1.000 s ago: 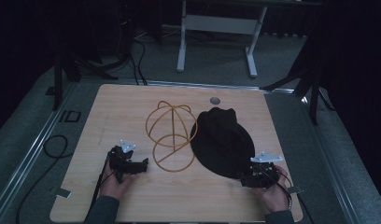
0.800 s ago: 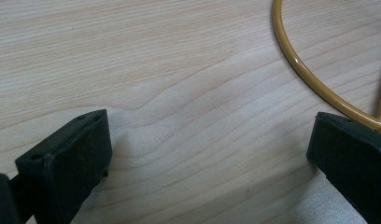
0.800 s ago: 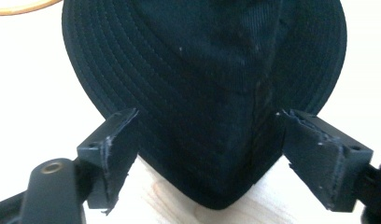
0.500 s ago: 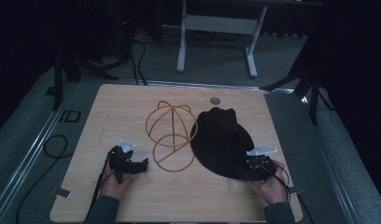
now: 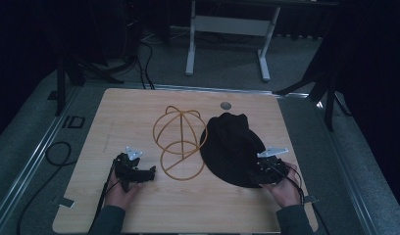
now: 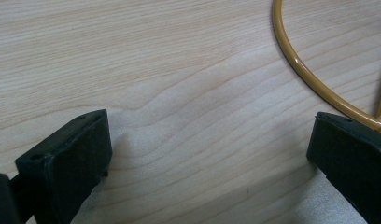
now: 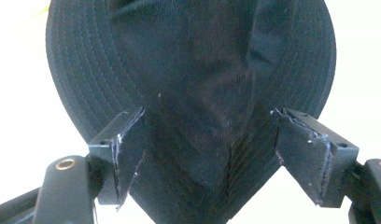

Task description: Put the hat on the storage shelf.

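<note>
A black bucket hat (image 5: 231,147) lies flat on the wooden table (image 5: 134,112), right of centre. A yellow wire hat stand (image 5: 178,142) sits at the middle, its round base ring toward me. My right gripper (image 5: 259,175) is open at the hat's near right brim; in the right gripper view the hat (image 7: 198,84) lies between the spread jaws, the brim's edge reaching down between them. My left gripper (image 5: 148,174) rests open on the table just left of the stand's base ring (image 6: 314,84), nothing between its jaws.
A small grey disc (image 5: 226,105) sits near the table's far edge. Cables (image 5: 51,156) run over the floor at the left. A white desk frame (image 5: 227,34) stands beyond the table.
My right gripper has moved forward and left to the hat's brim, which now lies between its jaws. The left gripper has stayed put.
</note>
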